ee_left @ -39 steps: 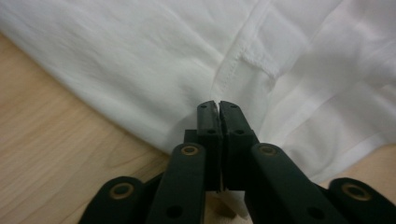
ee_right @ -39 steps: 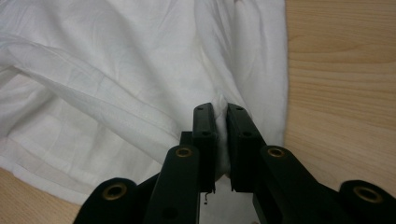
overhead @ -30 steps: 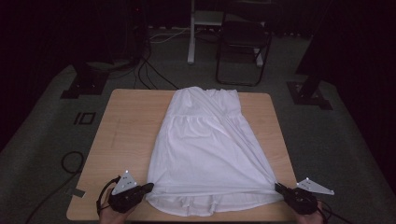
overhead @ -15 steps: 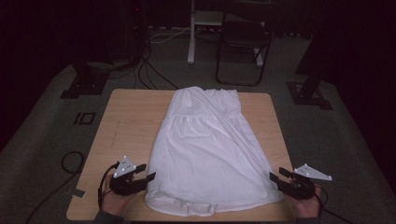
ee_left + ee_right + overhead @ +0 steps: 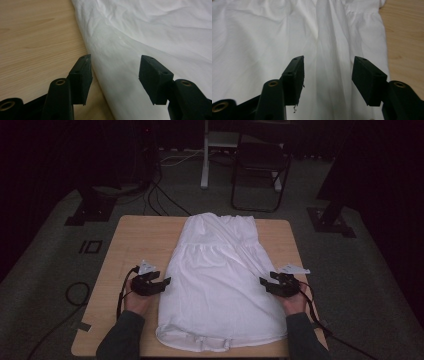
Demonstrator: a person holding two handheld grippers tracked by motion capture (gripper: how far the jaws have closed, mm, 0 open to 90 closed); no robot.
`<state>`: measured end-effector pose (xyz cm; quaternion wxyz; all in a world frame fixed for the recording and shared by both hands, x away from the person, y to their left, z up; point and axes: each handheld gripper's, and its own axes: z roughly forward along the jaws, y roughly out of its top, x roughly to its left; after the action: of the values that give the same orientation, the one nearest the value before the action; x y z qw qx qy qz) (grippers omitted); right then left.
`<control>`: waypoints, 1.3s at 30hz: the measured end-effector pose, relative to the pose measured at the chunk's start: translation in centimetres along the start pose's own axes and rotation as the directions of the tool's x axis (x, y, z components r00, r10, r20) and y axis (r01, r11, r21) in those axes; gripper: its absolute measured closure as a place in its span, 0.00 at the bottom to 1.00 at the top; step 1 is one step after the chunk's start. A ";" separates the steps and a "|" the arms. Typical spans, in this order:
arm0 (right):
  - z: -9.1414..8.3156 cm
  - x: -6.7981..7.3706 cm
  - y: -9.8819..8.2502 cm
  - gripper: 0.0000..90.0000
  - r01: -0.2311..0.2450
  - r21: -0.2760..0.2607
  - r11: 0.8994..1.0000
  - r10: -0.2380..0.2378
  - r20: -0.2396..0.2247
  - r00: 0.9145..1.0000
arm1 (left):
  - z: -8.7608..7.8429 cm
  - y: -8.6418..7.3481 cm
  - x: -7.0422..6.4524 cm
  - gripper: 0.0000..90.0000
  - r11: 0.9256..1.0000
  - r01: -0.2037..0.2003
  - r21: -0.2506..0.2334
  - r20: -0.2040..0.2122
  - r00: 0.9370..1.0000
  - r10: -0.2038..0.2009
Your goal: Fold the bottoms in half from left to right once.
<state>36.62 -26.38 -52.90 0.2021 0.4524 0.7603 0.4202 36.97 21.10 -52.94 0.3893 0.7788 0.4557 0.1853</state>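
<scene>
Currently, both hands low at near table edge. Left gripper and right gripper face inward at garment's side edges, jaws just opened, spread, nothing pinched. White dress lies flat mid-table, hem nearest. Judged light, limp, prone to wrinkle; grip seams at mid-length sides.

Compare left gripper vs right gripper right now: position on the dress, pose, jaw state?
The left gripper sits at the left edge of the white dress, one jaw over bare table; the right gripper sits at the right edge, both jaws over cloth. The left points rightward in the high view, the right points leftward. Shared: both at mid-length of the dress, jaws just opened, pads off the fabric, nothing held.
</scene>
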 end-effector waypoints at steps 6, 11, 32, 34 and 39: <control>4.1 -0.6 1.5 0.41 0.011 0.101 0.995 -0.013 0.021 1.000 | 2.6 0.8 -0.5 0.48 0.999 -0.009 0.038 -0.009 1.000 0.010; 4.4 -2.1 1.7 0.93 0.017 0.117 0.993 -0.031 0.116 0.993 | 3.3 0.7 -1.3 0.46 0.997 -0.045 0.070 0.007 0.999 0.044; 4.8 -6.7 -0.4 0.94 -0.181 0.081 0.980 0.167 0.156 0.974 | 7.0 3.2 2.0 0.60 0.992 0.074 0.099 -0.053 0.996 -0.069; 4.7 -6.7 -0.4 0.97 -0.186 0.079 0.979 0.173 0.153 0.973 | 6.8 2.6 1.9 0.89 0.995 0.065 0.073 -0.043 0.997 -0.062; 4.1 -5.9 -0.9 0.99 -0.151 0.091 0.984 0.135 0.160 0.978 | 5.0 0.9 2.2 0.99 0.997 0.049 0.053 -0.035 0.998 -0.047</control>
<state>41.98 -29.82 -56.42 0.2055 0.5466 0.7285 0.3581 41.82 20.52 -55.55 0.3645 0.7747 0.4855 0.1767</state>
